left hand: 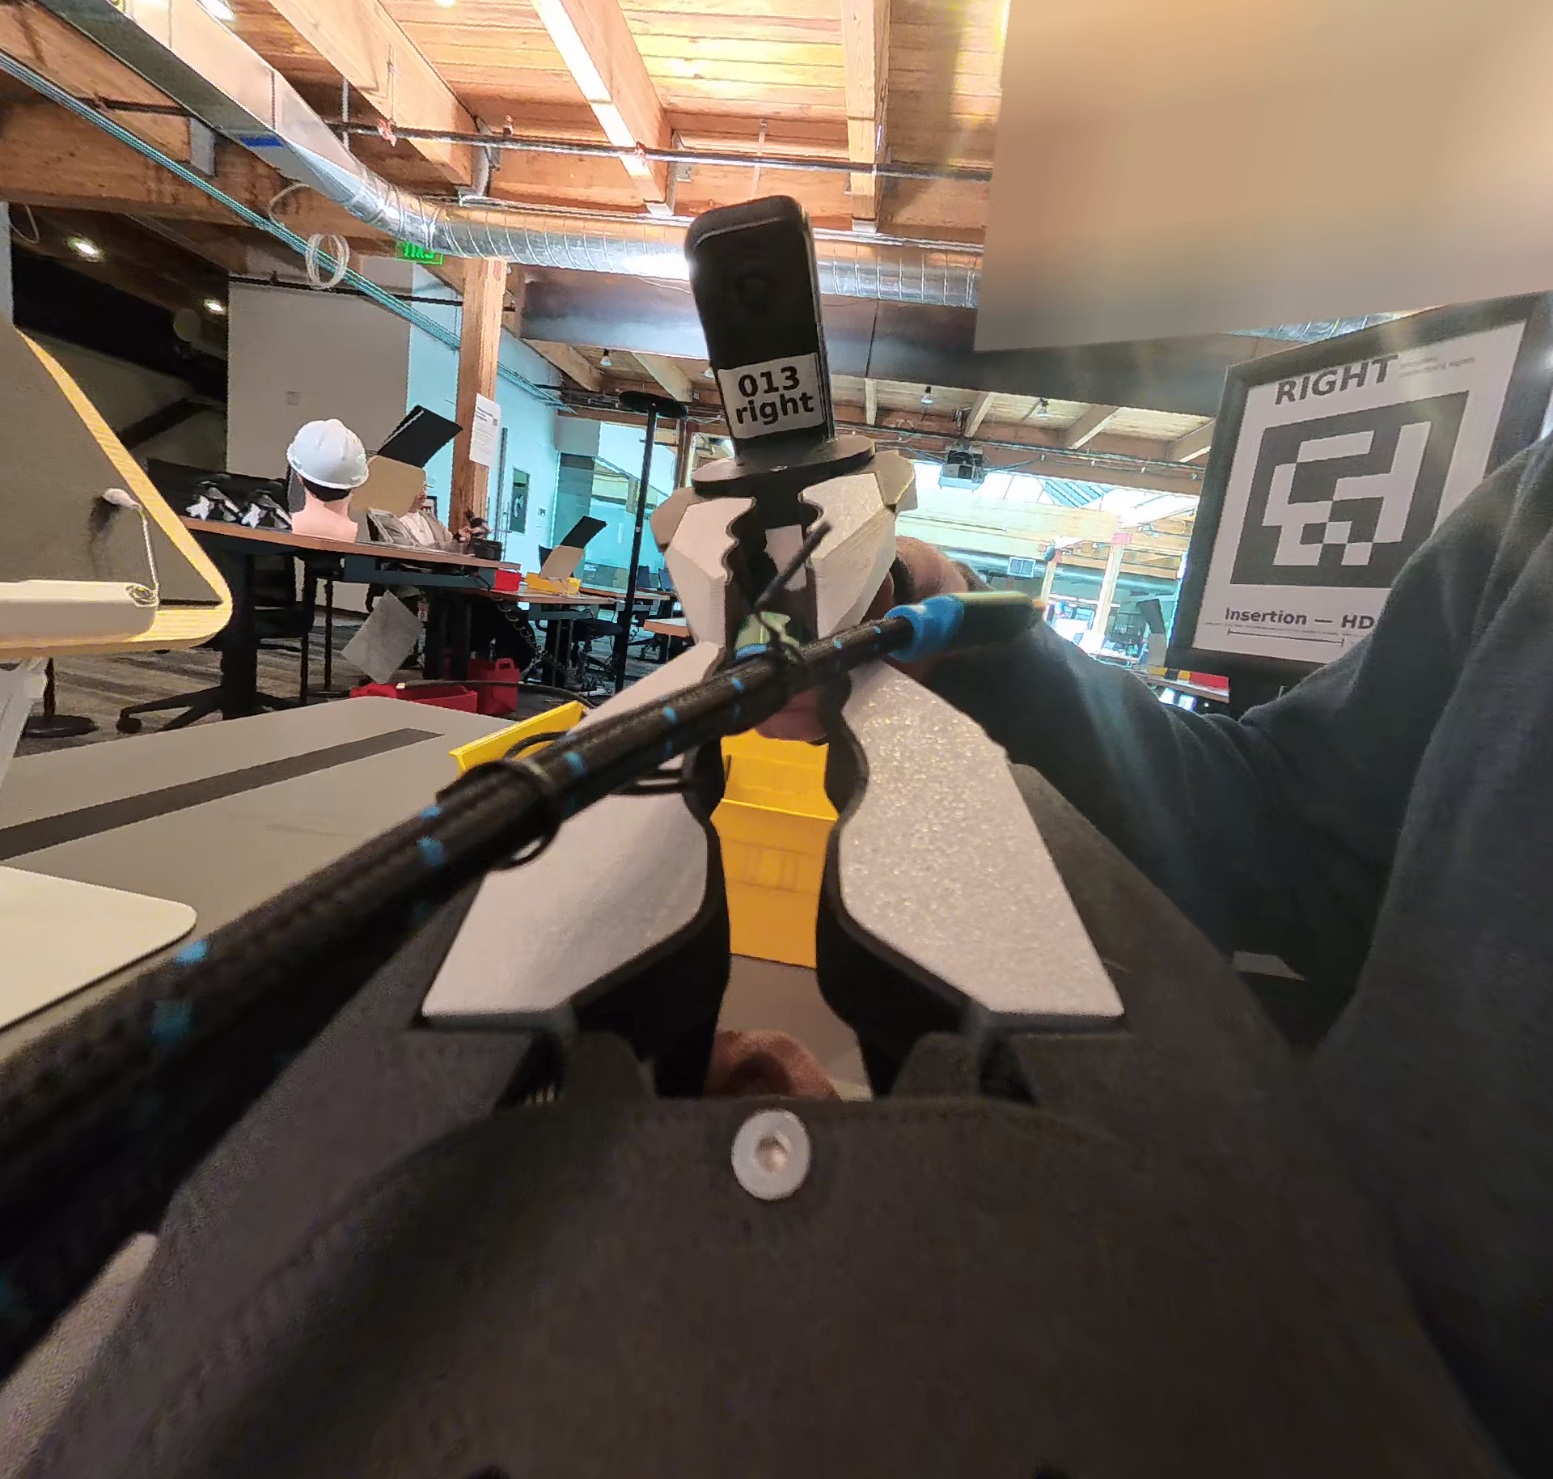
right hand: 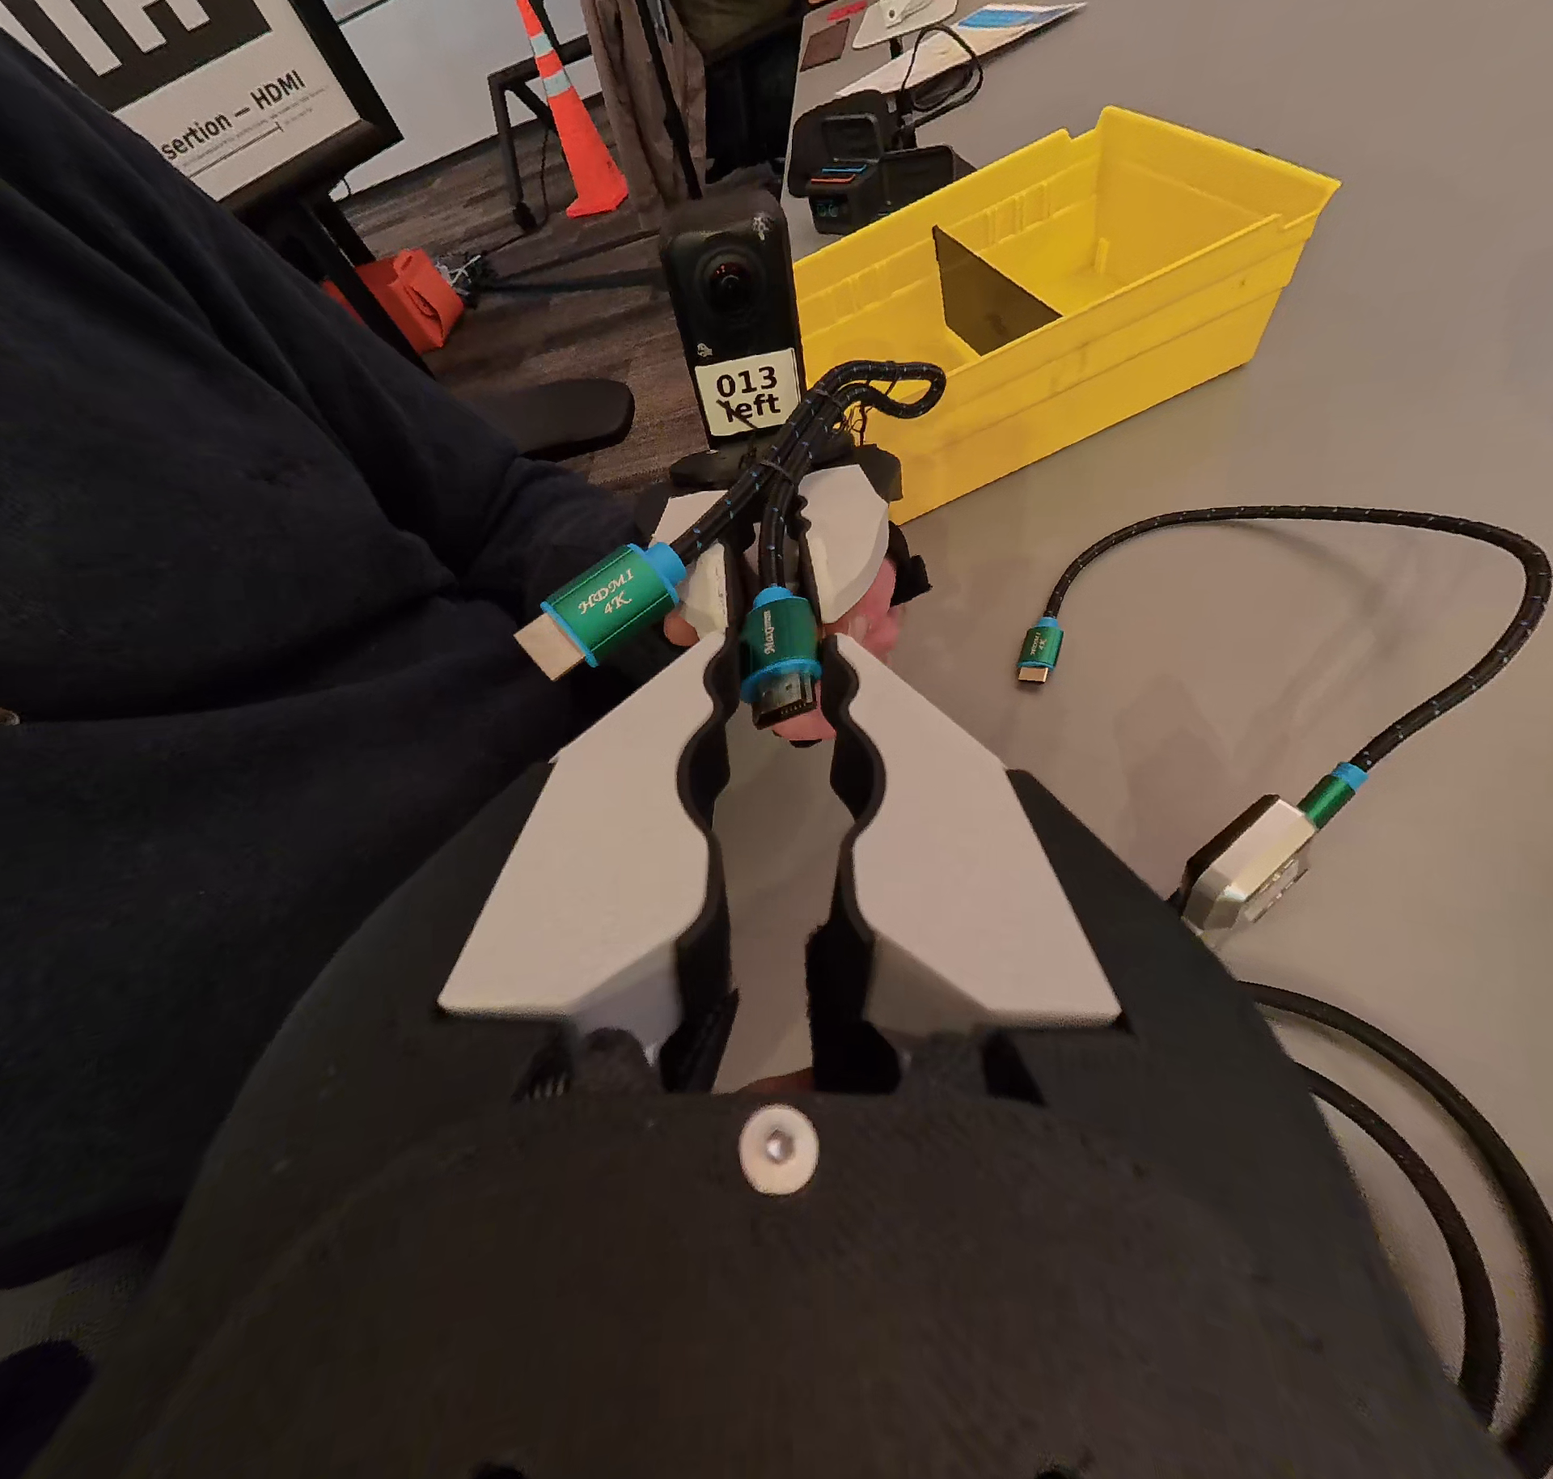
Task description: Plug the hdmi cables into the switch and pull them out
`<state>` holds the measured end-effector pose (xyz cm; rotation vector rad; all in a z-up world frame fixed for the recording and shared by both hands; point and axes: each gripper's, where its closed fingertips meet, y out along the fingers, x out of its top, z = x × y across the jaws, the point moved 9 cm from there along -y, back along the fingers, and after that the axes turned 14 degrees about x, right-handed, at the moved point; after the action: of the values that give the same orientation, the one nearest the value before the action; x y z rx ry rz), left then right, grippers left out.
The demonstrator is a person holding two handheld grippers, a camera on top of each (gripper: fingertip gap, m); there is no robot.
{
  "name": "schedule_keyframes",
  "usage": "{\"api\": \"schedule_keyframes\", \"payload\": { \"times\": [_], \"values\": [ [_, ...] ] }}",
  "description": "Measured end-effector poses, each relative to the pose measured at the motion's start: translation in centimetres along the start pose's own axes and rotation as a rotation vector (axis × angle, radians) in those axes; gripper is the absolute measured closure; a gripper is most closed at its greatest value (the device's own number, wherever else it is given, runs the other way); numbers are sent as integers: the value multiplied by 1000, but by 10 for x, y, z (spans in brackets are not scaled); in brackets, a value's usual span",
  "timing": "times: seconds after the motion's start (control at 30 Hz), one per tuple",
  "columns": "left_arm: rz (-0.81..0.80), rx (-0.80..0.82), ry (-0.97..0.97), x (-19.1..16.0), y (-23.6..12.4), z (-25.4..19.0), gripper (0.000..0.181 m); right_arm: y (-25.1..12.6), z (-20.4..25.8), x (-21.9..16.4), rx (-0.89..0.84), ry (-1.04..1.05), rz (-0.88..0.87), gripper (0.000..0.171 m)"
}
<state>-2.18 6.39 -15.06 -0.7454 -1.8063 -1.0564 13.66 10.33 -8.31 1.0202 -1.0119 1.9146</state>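
A bundled black braided hdmi cable (right hand: 777, 463) with two green plugs hangs in the air. My left gripper (right hand: 769, 577) is shut on the bundle near its plugs. One plug (right hand: 603, 608) sticks out to the left. The other plug (right hand: 780, 657) sits between the tips of my right gripper (right hand: 780, 682), which is open with small gaps on both sides. In the left wrist view the cable (left hand: 588, 753) crosses my left gripper (left hand: 777, 682), and the right gripper (left hand: 773, 590) faces it. The silver switch (right hand: 1252, 875) lies on the table with one green plug (right hand: 1332, 791) in it.
The plugged cable curves over the grey table (right hand: 1387, 346) to a loose plug (right hand: 1039, 653). A yellow bin (right hand: 1092, 329) stands behind, also in the left wrist view (left hand: 773, 850). A thick black cable (right hand: 1429, 1144) loops near the switch. A dark sleeve (right hand: 210, 514) fills the left. Less than 4 cm separates the two grippers' tips. Left tips and right tips are each some 15 centimetres from the silver switch (right hand: 1252, 875).
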Motion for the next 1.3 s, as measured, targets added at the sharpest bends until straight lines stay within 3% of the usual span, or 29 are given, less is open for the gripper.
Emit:
{"api": "schedule_keyframes", "payload": {
  "times": [0.23,0.5,0.77,0.93,1.03,1.3],
  "values": [
    [3,-12,24,-1,1,-2,164,3,2,0,15,12,15,155],
    [-31,26,-97,3,-2,8,164,-2,0,-1,-52,-74,-33,146],
    [-43,-11,-211,3,-1,9,162,1,2,0,-84,-170,-58,153],
    [-19,-41,-285,0,2,7,164,4,10,3,-198,-371,44,142],
    [-28,-59,-335,0,2,8,164,7,11,2,-233,-407,137,148],
    [-24,-68,-336,0,3,6,164,6,11,3,-130,-337,17,152]
  ]
}}
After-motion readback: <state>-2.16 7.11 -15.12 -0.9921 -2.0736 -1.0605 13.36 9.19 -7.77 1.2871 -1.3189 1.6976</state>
